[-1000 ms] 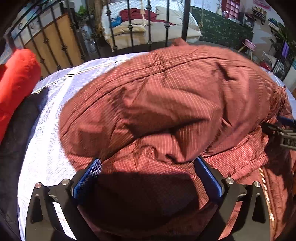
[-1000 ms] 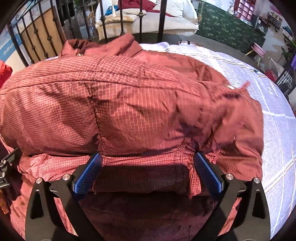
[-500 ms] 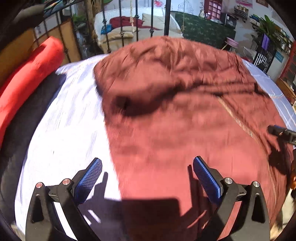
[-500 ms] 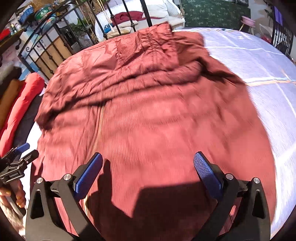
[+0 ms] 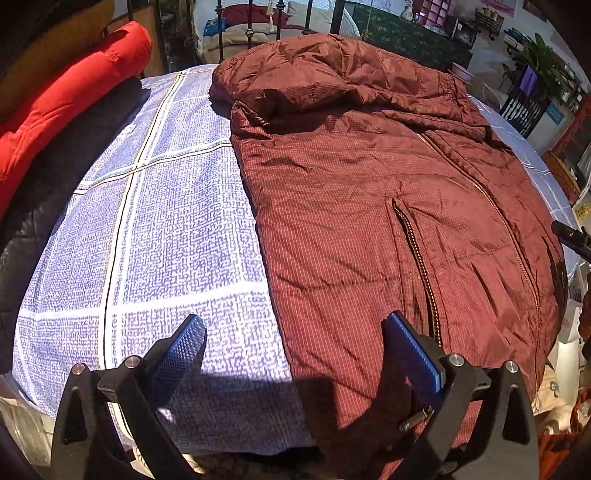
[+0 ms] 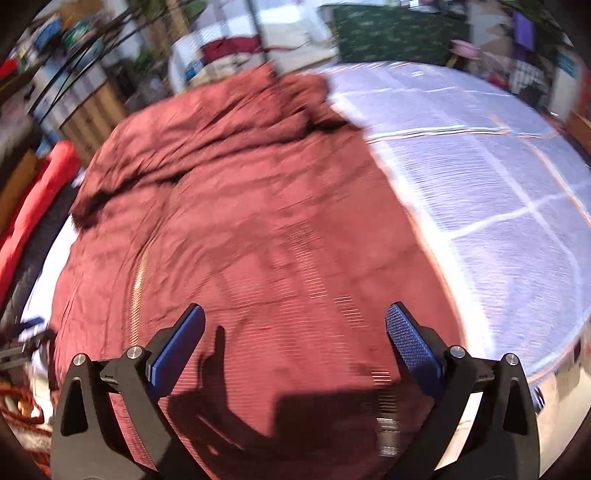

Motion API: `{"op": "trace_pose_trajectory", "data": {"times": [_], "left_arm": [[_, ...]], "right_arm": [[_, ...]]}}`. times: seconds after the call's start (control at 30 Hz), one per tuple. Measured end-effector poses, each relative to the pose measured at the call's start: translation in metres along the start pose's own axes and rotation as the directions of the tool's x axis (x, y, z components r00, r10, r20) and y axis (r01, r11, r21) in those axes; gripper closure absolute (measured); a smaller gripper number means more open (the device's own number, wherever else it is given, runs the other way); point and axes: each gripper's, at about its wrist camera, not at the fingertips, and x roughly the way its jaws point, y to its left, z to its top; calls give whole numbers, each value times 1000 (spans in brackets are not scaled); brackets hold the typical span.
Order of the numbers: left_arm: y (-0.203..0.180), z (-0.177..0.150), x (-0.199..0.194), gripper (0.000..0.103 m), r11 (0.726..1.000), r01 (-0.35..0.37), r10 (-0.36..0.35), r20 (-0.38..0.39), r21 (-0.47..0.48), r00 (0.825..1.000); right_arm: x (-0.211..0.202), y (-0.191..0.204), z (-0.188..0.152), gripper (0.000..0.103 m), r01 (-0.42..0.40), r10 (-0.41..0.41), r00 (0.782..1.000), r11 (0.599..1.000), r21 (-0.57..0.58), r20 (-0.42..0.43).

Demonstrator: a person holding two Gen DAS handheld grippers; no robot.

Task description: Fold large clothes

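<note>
A large dark red checked jacket [image 5: 369, 192] lies spread on the bed, zipper side up, with its hood and sleeves bunched at the far end. It also shows, blurred, in the right wrist view [image 6: 258, 221]. My left gripper [image 5: 293, 345] is open and empty above the jacket's left hem edge. My right gripper [image 6: 295, 336] is open and empty above the jacket's near hem. The tip of the right gripper shows at the right edge of the left wrist view [image 5: 570, 234].
The bed has a blue and white patterned sheet [image 5: 166, 229], seen also in the right wrist view [image 6: 498, 184]. A red puffy garment [image 5: 66, 99] and a dark one [image 5: 55, 173] lie along the left side. A black metal bed rail [image 5: 251, 29] stands behind.
Both grippers have pulled back and up from the jacket. The bunched jacket that filled both views a second ago now lies flat and spread on the bed.
</note>
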Motion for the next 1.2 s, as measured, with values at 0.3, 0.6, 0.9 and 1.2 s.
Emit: {"op": "trace_pose_trajectory", "data": {"times": [0.3, 0.6, 0.9, 1.2], "left_arm": [[-3, -42, -6, 19, 981, 191, -188, -94, 32, 978], [-9, -55, 0, 29, 944, 318, -297, -189, 92, 936], [-34, -60, 5, 39, 929, 340, -297, -252, 148, 921], [-43, -52, 2, 79, 921, 362, -323, -238, 144, 916]], "right_arm": [[-1, -77, -24, 25, -86, 105, 989, 981, 174, -104], [-3, -106, -64, 30, -193, 231, 958, 957, 216, -168], [10, -103, -92, 45, -267, 340, 914, 915, 303, -220], [-14, -88, -80, 84, -328, 391, 896, 902, 282, -209]]}}
